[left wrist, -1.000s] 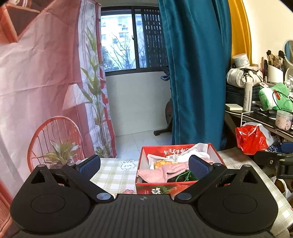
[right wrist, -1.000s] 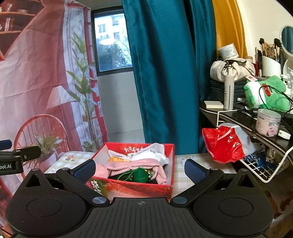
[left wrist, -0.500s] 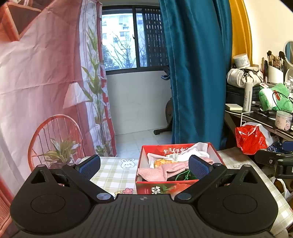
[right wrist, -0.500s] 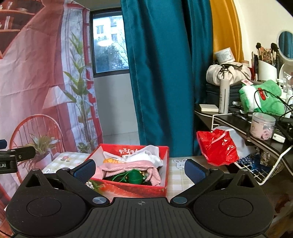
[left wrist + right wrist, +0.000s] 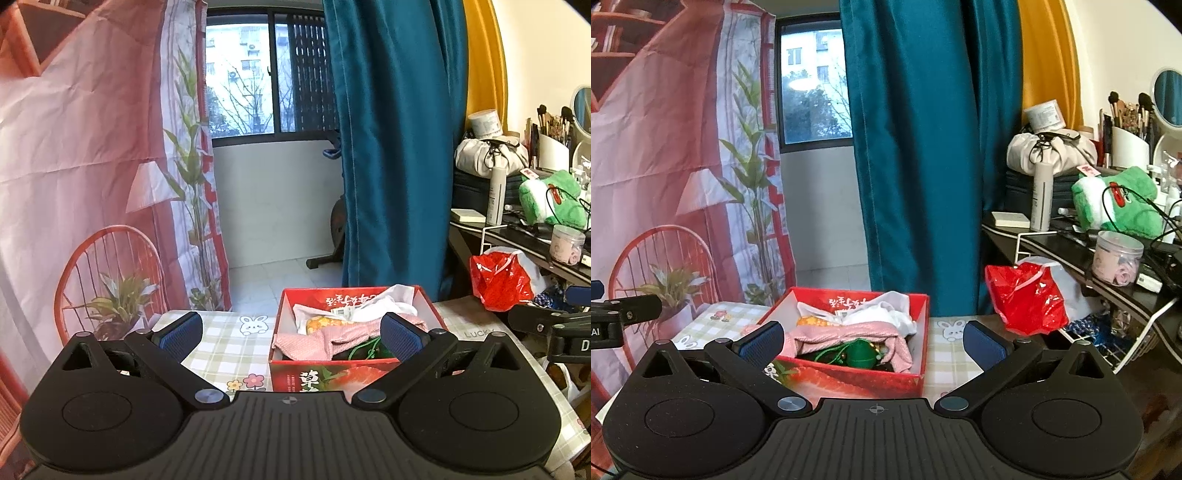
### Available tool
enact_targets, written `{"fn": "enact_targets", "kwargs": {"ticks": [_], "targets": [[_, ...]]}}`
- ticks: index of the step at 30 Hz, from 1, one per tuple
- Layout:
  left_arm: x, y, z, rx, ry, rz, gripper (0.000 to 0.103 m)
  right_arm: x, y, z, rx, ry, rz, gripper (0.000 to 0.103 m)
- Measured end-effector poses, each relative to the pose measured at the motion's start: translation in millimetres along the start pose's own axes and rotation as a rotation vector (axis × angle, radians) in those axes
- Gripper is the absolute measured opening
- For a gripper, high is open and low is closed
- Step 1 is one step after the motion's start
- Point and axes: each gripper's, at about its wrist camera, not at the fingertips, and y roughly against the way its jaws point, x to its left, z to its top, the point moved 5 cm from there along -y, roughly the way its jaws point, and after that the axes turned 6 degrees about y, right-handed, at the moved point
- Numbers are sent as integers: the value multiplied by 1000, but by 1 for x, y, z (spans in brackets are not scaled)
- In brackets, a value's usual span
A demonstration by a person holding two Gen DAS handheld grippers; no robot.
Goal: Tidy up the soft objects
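While both tools hang back at the near side of the worktop (image 5: 229, 347), the red box (image 5: 864, 380) of soft stuff sits right ahead of them. The left tool (image 5: 291, 334) is spread wide with nothing in it, and the box is off toward its right finger, which overlaps the box's near right corner in that view. The right tool (image 5: 873, 341) is wide open and empty too, box toward its left finger. Inside the box a pink cloth (image 5: 846, 334) drapes over a green plush thing (image 5: 862, 354), white fabric (image 5: 879, 314) behind them. There's bare checked cloth to the left of the box and a strip to its right. A red plastic bag (image 5: 1027, 299) hangs at the far right edge, near a cluttered shelf (image 5: 1108, 273).
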Motion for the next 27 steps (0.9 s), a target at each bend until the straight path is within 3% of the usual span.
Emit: {"fn": "enact_targets", "kwargs": {"ticks": [27], "targets": [[4,7,3,-11,17,-11,103,0,9,3,-24,6,-5,103]]}}
